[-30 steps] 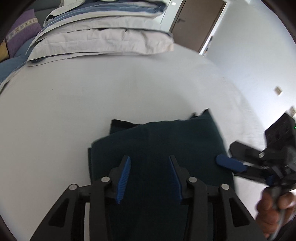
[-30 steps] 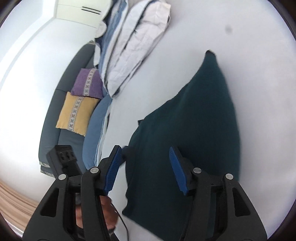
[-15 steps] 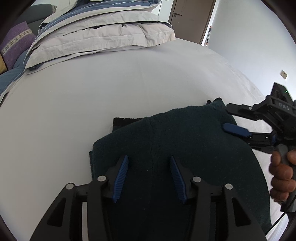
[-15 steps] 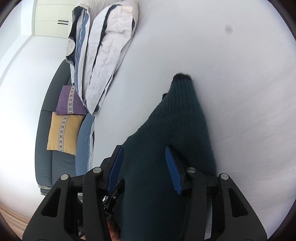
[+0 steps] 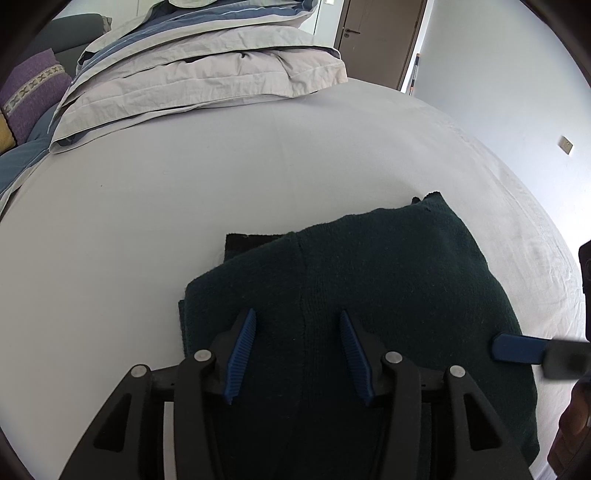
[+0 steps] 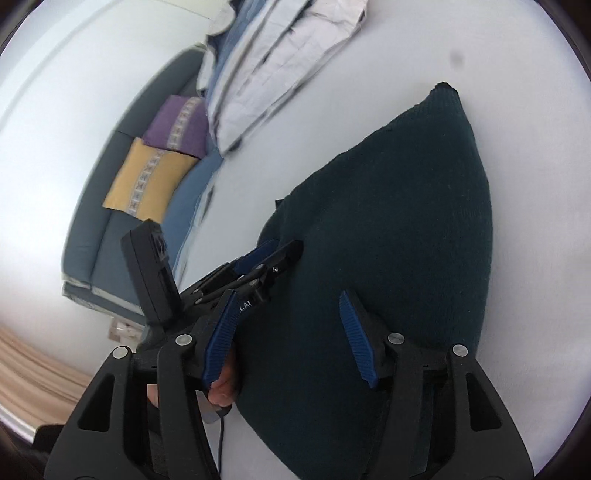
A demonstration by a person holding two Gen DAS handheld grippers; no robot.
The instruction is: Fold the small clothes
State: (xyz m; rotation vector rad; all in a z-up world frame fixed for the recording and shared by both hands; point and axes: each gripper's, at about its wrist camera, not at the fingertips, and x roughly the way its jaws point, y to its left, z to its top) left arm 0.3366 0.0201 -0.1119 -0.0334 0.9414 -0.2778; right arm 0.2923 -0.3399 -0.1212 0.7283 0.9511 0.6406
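Note:
A dark green knitted garment (image 5: 388, 280) lies folded on the white bed sheet (image 5: 184, 192); a black edge of a lower layer (image 5: 247, 242) sticks out at its far left. My left gripper (image 5: 297, 334) is open and empty, its blue pads just above the garment's near left part. My right gripper (image 6: 288, 325) is open and empty over the garment (image 6: 406, 221). One of its blue fingertips (image 5: 517, 349) shows at the garment's right edge in the left wrist view. The left gripper also shows in the right wrist view (image 6: 273, 254).
A folded grey and blue duvet (image 5: 199, 70) lies at the far end of the bed. A grey sofa with a purple cushion (image 6: 177, 125) and a yellow cushion (image 6: 144, 181) stands beside the bed. A brown door (image 5: 373, 33) is beyond it.
The right gripper has drawn back towards the garment's near right edge and opened wider. The garment has settled flat on the sheet. The left gripper has hardly moved.

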